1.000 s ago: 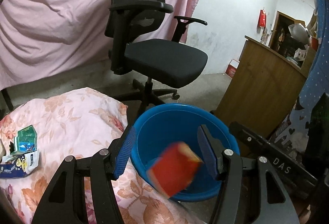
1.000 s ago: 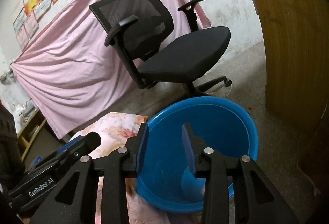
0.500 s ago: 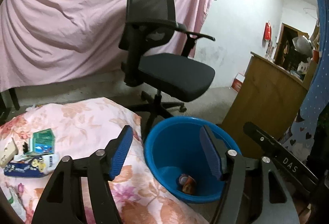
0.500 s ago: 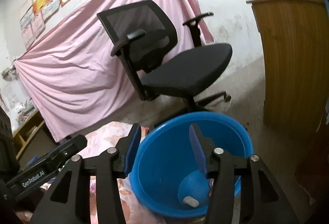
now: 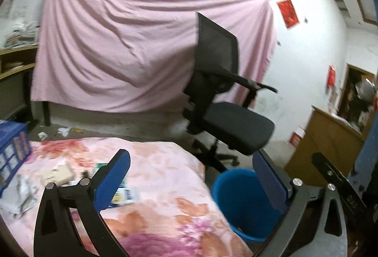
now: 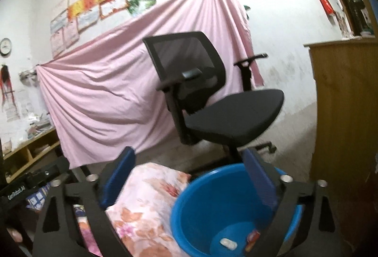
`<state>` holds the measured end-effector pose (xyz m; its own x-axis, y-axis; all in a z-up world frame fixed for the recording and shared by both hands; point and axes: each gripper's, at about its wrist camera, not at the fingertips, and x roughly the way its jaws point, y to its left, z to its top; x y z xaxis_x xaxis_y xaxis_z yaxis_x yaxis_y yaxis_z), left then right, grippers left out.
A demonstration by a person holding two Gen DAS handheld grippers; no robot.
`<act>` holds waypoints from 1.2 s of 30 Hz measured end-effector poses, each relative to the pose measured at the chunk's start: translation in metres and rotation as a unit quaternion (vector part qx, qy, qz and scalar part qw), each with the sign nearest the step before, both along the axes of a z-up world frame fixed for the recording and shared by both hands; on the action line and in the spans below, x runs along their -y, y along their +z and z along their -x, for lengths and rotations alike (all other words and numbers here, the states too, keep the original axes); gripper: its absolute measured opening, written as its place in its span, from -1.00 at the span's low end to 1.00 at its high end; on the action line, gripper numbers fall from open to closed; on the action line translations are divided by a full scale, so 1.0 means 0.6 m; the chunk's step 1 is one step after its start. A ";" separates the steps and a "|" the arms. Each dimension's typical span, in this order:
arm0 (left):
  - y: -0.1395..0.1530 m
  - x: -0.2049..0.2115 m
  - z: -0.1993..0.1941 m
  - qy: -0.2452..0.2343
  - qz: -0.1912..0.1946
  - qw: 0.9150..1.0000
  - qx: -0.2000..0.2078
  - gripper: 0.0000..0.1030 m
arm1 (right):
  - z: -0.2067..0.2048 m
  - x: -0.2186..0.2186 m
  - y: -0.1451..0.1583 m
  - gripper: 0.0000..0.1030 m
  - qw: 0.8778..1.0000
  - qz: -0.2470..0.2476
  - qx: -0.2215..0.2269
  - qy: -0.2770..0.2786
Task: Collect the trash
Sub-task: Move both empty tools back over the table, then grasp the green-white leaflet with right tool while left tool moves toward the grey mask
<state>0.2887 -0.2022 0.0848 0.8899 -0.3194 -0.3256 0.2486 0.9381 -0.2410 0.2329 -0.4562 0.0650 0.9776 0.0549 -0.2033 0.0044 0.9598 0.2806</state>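
A blue plastic tub point(image 5: 238, 205) stands on the floor beside the table with the floral cloth point(image 5: 163, 186); it also shows in the right wrist view point(image 6: 224, 209). Inside it lie a red wrapper point(image 6: 253, 237) and a small white piece point(image 6: 228, 243). Several wrappers and papers point(image 5: 59, 174) lie on the cloth at the left. My left gripper point(image 5: 191, 176) is open and empty above the cloth's edge. My right gripper point(image 6: 189, 172) is open and empty above the tub's near rim.
A black office chair point(image 5: 224, 103) stands behind the tub, with a pink sheet point(image 5: 130, 56) hanging beyond it. A wooden cabinet point(image 5: 330, 139) is at the right. A blue crate point(image 5: 11, 150) sits at the table's left edge.
The red wrapper dropped from my left gripper into the tub. Both grippers have since opened wider and lifted and tilted up, the left one swinging left toward the table.
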 end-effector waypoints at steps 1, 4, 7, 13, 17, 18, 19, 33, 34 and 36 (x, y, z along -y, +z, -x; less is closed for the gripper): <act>0.002 -0.015 0.005 0.013 0.004 1.000 0.004 0.97 | 0.000 -0.007 0.003 1.00 1.000 0.001 0.007 0.004; 0.006 -0.052 0.016 0.047 0.004 0.999 0.019 0.97 | 0.001 -0.032 0.010 1.00 0.999 0.006 0.029 0.022; 0.008 -0.088 0.035 0.074 -0.005 0.997 0.038 0.97 | 0.006 -0.063 0.020 1.00 0.998 0.013 0.054 0.039; 0.008 -0.147 0.081 0.112 -0.028 0.990 0.075 0.97 | 0.024 -0.122 0.039 1.00 0.993 0.022 0.100 0.062; 0.003 -0.180 0.104 0.135 -0.037 0.986 0.088 0.97 | 0.030 -0.162 0.045 1.00 0.989 0.035 0.118 0.081; 0.000 -0.184 0.106 0.138 -0.038 0.986 0.088 0.97 | 0.031 -0.172 0.045 1.00 0.988 0.038 0.121 0.087; -0.001 -0.196 0.113 0.145 -0.040 0.984 0.090 0.97 | 0.030 -0.181 0.045 1.00 0.987 0.041 0.123 0.092; -0.053 -0.296 0.152 0.205 -0.077 0.974 0.064 0.97 | 0.020 -0.325 0.014 1.00 0.972 0.101 0.090 0.191; -0.058 -0.300 0.153 0.207 -0.080 0.973 0.060 0.97 | 0.016 -0.334 0.010 1.00 0.971 0.102 0.080 0.200; -0.071 -0.311 0.153 0.210 -0.086 0.973 0.050 0.97 | 0.009 -0.347 0.002 1.00 0.969 0.105 0.060 0.214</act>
<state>0.1966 -0.0156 0.0423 0.9600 0.1314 -0.2472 -0.1520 0.9862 -0.0661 0.2273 -0.2482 0.0661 0.8915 0.4306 -0.1405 -0.4276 0.9024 0.0525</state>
